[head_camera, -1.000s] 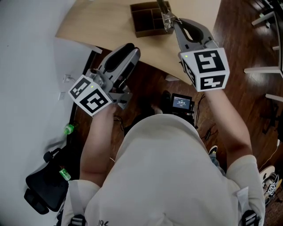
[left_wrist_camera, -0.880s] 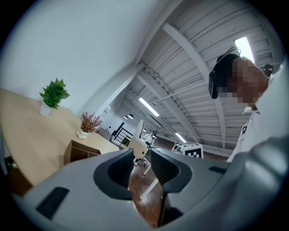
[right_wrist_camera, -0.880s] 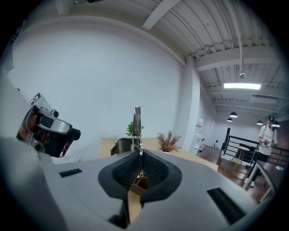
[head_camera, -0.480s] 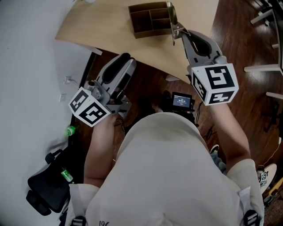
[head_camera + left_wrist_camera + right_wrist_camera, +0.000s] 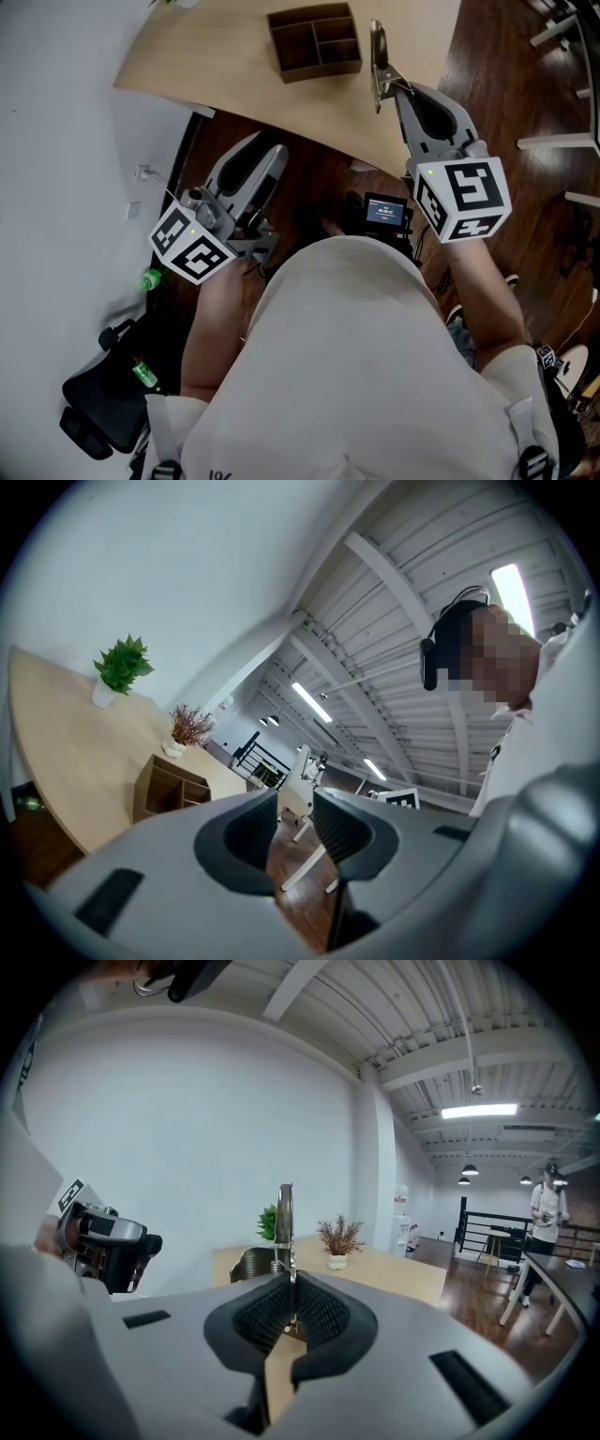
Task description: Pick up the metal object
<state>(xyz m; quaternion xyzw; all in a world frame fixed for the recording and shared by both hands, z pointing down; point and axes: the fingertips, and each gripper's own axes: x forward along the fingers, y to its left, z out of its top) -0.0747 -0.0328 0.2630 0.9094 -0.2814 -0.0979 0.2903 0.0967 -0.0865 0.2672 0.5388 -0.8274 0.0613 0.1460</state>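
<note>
My right gripper is shut on the metal object, a thin shiny piece that sticks out past the fingertips above the light wooden table, just right of a brown compartment box. In the right gripper view the metal object stands upright, edge-on, pinched between the pads of the right gripper. My left gripper hangs below the table's edge over the dark floor. In its own view the left gripper is open with nothing between its fingers.
The compartment box, a green plant and a dried plant stand on the table. A small black device with a screen and cables lie on the floor. A black chair base sits at lower left.
The right gripper has carried the metal object from over the compartment box to its right and slightly nearer. The left gripper has sunk a little lower and closer to the body.
</note>
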